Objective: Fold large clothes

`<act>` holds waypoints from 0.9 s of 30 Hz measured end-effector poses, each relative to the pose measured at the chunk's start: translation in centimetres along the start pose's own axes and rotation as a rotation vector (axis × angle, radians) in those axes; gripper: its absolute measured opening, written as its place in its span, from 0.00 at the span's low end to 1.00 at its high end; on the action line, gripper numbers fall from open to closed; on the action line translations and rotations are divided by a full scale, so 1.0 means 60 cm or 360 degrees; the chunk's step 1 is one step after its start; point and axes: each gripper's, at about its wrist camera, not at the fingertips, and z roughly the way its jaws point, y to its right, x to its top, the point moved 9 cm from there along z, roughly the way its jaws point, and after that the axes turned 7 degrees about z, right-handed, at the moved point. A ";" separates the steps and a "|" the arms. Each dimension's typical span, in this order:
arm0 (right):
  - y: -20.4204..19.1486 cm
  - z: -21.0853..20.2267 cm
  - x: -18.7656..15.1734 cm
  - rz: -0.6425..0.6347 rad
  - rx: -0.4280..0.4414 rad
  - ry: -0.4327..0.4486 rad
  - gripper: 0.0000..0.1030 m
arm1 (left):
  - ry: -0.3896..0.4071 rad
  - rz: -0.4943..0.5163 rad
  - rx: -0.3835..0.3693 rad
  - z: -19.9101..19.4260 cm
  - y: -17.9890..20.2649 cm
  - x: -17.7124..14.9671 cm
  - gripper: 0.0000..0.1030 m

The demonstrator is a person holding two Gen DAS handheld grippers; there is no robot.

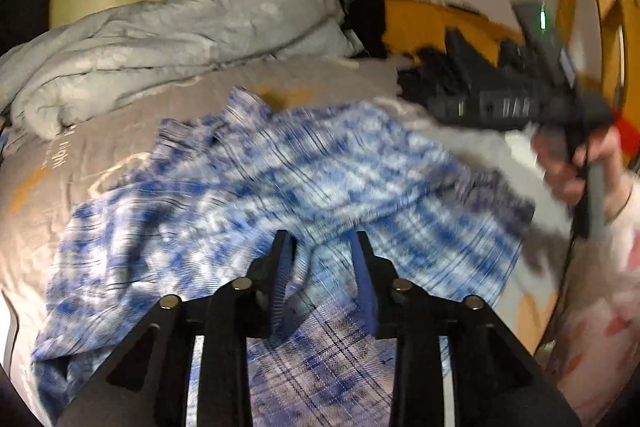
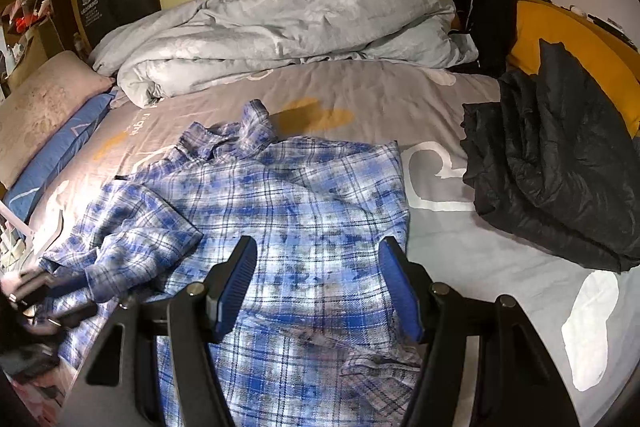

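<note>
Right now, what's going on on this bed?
A person is folding a blue plaid shirt spread on the bed, with handheld tongs in each hand. The right sleeve side looks already folded in; the left sleeve lies bunched. The left tongs are open over the shirt, nothing pinched. The right tongs hang open above its middle. A dark jacket and a rumpled duvet lie aside.

Left-wrist view motion-blurred — plaid shirt [image 1: 280,179] smeared, right gripper [image 1: 472,67] indistinct
</note>
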 end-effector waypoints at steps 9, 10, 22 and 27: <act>-0.041 0.002 -0.013 -0.0090 0.0048 0.0012 0.59 | 0.0117 -0.0052 0.0238 -0.074 -0.071 0.037 0.47; -0.051 0.002 -0.016 -0.0119 0.0053 0.0015 0.59 | 0.0061 -0.0111 0.0256 -0.065 -0.089 0.031 0.50; -0.084 0.004 -0.038 -0.0215 0.0075 0.0004 0.59 | -0.0482 -0.0766 -0.0061 0.087 -0.166 -0.125 0.34; -0.079 -0.004 -0.032 -0.0190 0.0074 0.0015 0.59 | -0.0303 -0.0511 0.0116 0.065 -0.140 -0.083 0.08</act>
